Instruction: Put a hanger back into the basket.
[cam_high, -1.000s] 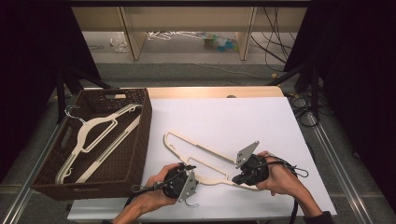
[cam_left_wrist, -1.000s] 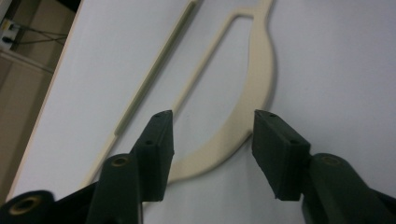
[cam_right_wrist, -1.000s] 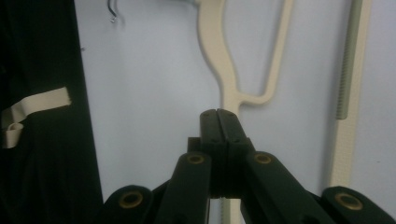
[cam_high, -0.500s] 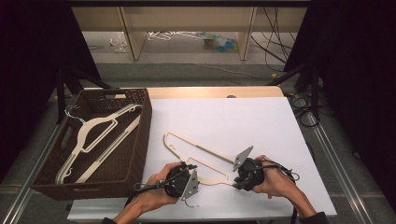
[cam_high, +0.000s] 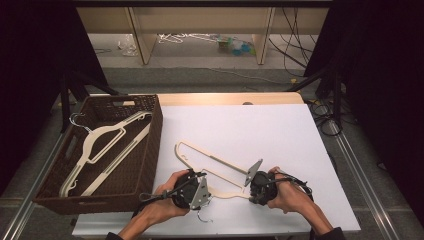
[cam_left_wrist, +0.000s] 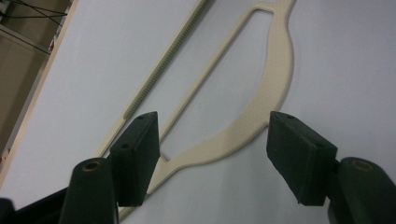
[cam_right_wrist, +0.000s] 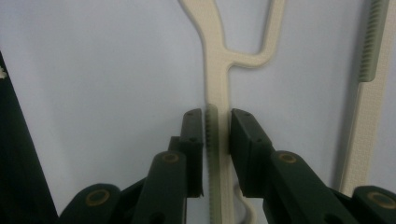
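Observation:
A cream plastic hanger (cam_high: 210, 159) lies flat on the white table top (cam_high: 260, 130), its metal hook (cam_high: 202, 217) near the front edge. My right gripper (cam_high: 252, 191) is at the hanger's right end. In the right gripper view its jaws (cam_right_wrist: 217, 133) are shut on a thin ridged arm of the hanger (cam_right_wrist: 215, 70). My left gripper (cam_high: 191, 181) rests over the hanger's middle. In the left gripper view it (cam_left_wrist: 212, 140) stands wide open, with the hanger's curved arm (cam_left_wrist: 278, 79) on the table between and beyond the pads.
A dark woven basket (cam_high: 155, 125) stands at the table's left with two cream hangers (cam_high: 102, 142) inside. The table's wooden far edge (cam_high: 225, 98) and front edge are close by. Cables (cam_high: 325, 112) hang at the right, and clutter lies on the floor beyond.
My right gripper has slid a little left and toward the front edge, along the hanger's end. The left gripper and the hanger have barely moved.

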